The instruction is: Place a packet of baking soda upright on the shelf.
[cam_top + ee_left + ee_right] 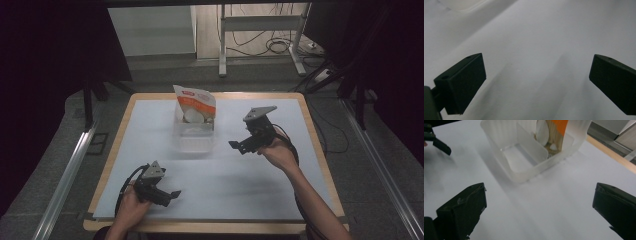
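We hold both tools released: right tool (pixel 239 146) beside the divided clear bin (pixel 194 136) holding an orange-white pouch (pixel 196 106), writing unreadable; left tool (pixel 172 195) over the worktop (pixel 260 185).

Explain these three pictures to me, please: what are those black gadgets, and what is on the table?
No robot arm here: a person holds a black two-jaw tool in each hand. The left claw rests low near the table's front edge; the right claw hovers beside the container. Both stand open and hold nothing. The high view looks down from above the person's side. The other two come from cameras riding on each claw, so its own black jaws rise from the bottom. On the white-topped table with a wooden rim stands a clear plastic container with a divider. An orange-and-white pouch stands upright in its far compartment; the near compartment is empty.
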